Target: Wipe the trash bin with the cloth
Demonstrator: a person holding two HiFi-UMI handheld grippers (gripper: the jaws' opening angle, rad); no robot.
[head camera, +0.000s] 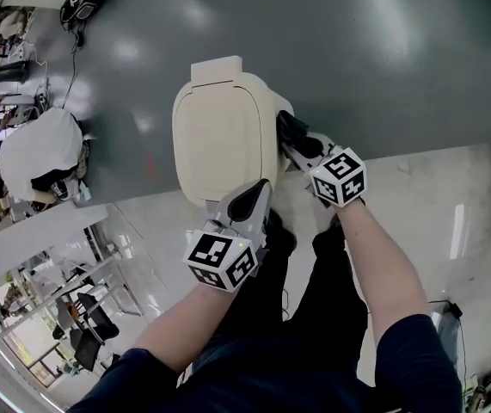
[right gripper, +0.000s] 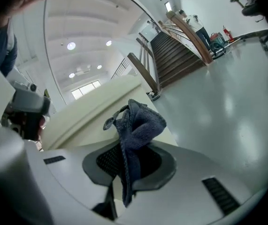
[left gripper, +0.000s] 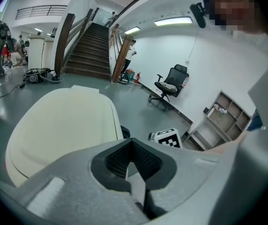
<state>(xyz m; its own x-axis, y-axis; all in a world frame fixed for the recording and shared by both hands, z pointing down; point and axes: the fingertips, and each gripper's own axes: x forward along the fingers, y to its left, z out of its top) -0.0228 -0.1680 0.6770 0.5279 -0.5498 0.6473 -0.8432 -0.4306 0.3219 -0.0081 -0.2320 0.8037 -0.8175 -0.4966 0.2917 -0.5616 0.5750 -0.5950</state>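
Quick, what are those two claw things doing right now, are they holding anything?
Left gripper: fingers closed, nothing between them.
Right gripper: fingers closed on the dark blue cloth.

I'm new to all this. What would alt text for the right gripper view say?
A hand-held gripper pinches a crumpled dark grey cloth between its two jaws, just in front of a cream bin. Beyond lie a glossy grey floor and a staircase.
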